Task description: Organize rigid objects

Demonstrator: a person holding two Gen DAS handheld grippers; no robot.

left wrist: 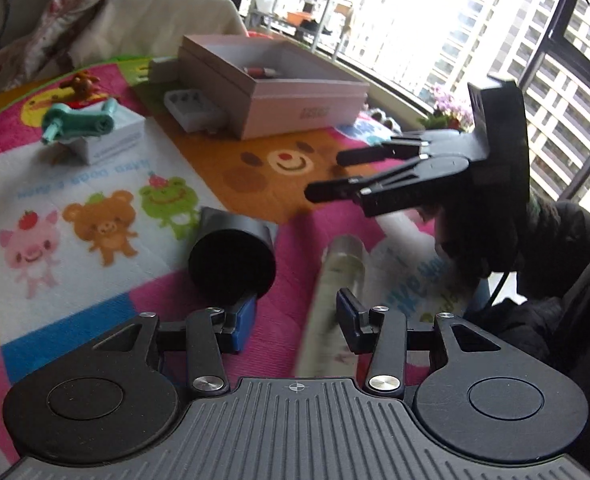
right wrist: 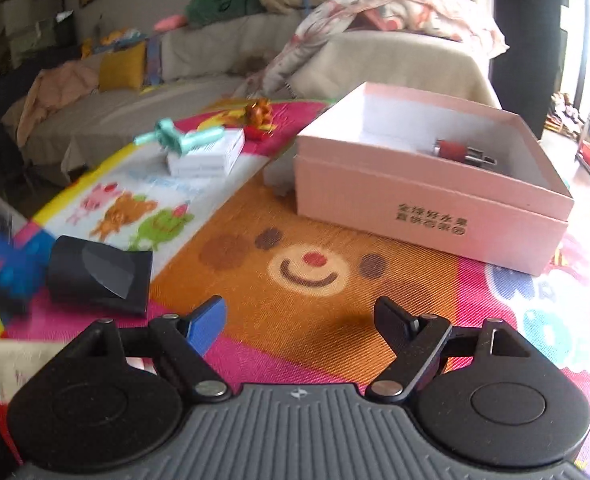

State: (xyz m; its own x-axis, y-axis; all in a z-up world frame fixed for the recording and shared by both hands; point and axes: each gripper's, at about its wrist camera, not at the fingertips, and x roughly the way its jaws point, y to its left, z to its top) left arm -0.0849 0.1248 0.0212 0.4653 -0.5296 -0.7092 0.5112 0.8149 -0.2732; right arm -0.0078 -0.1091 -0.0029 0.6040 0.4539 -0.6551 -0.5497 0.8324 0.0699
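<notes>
Left gripper (left wrist: 291, 318) is seen with jaws apart, nothing clamped; a black cylinder (left wrist: 233, 256) and clear tube (left wrist: 341, 264) lie on the play mat (left wrist: 95, 184) just ahead. Right gripper (right wrist: 301, 320) is held open, empty. A pink box (right wrist: 427, 184) is set toward the mat's far edge.

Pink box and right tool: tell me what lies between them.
Nothing; in the right wrist view only the bare bear-face mat separates the open right tool from the pink box.
</notes>
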